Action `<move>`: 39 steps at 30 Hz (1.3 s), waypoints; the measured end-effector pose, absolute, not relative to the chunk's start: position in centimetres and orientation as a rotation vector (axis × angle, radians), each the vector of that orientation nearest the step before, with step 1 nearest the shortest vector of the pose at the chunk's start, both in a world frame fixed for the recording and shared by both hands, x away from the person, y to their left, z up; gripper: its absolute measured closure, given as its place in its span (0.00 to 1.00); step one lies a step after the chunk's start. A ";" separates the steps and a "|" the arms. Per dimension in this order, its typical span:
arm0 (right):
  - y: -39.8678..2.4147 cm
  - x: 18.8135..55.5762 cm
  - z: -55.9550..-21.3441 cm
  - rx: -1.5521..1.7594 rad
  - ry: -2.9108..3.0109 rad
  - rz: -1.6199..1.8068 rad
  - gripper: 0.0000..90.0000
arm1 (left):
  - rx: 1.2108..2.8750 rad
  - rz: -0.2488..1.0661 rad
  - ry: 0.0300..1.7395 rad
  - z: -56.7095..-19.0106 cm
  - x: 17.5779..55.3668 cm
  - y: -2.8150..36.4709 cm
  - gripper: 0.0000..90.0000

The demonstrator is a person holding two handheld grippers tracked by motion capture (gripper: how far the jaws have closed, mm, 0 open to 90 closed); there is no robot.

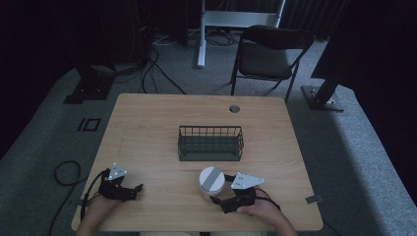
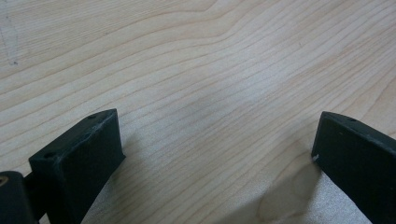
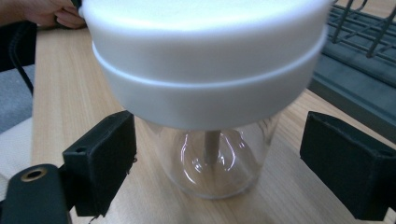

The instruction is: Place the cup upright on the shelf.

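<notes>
Right gripper (image 3: 217, 154) gapes wide around the jar (image 3: 210, 154); slick, breakable glass, so grip low, below the lid (image 3: 205, 51).

we look down on a light wooden desk (image 1: 147, 128) with rounded corners and a small round cable port (image 1: 234, 108) near its far edge. it stands on grey carpet (image 1: 44, 142), where black cables (image 1: 152, 69) trail toward the back and one loops by the desk's near left corner (image 1: 66, 172). behind the desk a dark folding chair (image 1: 268, 56) faces us. a white frame leg (image 1: 201, 34) rises beyond it, and black stand bases (image 1: 91, 88) sit left and right (image 1: 322, 96). the far room is dim, possibly hung with dark curtains; we cannot tell for sure.
</notes>
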State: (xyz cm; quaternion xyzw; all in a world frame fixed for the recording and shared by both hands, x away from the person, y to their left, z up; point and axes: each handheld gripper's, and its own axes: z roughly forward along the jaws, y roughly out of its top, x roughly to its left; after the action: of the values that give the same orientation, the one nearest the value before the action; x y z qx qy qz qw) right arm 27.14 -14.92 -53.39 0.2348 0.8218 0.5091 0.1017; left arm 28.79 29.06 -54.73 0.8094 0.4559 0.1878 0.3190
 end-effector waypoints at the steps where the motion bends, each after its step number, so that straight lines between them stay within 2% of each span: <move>1: -14.7 27.1 -53.5 0.697 2.428 1.512 0.12 | 2.128 0.494 1.199 -54.7 28.8 29.1 0.02; 20: -13.1 27.3 -53.6 0.699 2.351 1.563 0.12 | 2.128 0.494 1.199 -54.7 28.8 29.1 0.02; 21: -13.1 27.3 -53.6 0.701 2.345 1.568 0.15 | 2.128 0.494 1.200 -54.7 28.8 29.1 0.02; 29: -13.0 27.4 -53.6 0.647 2.318 1.555 0.20 | 2.129 0.494 1.199 -54.7 28.8 29.1 0.02; 39: -12.8 27.4 -53.6 0.659 2.302 1.557 0.20 | 2.129 0.493 1.199 -54.7 28.8 29.1 0.02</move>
State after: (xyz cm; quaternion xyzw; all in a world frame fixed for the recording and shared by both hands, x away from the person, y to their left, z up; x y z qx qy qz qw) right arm 27.39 -12.85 -53.58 0.2285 0.7979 0.5395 0.1420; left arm 28.78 29.06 -54.72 0.8096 0.4560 0.1875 0.3186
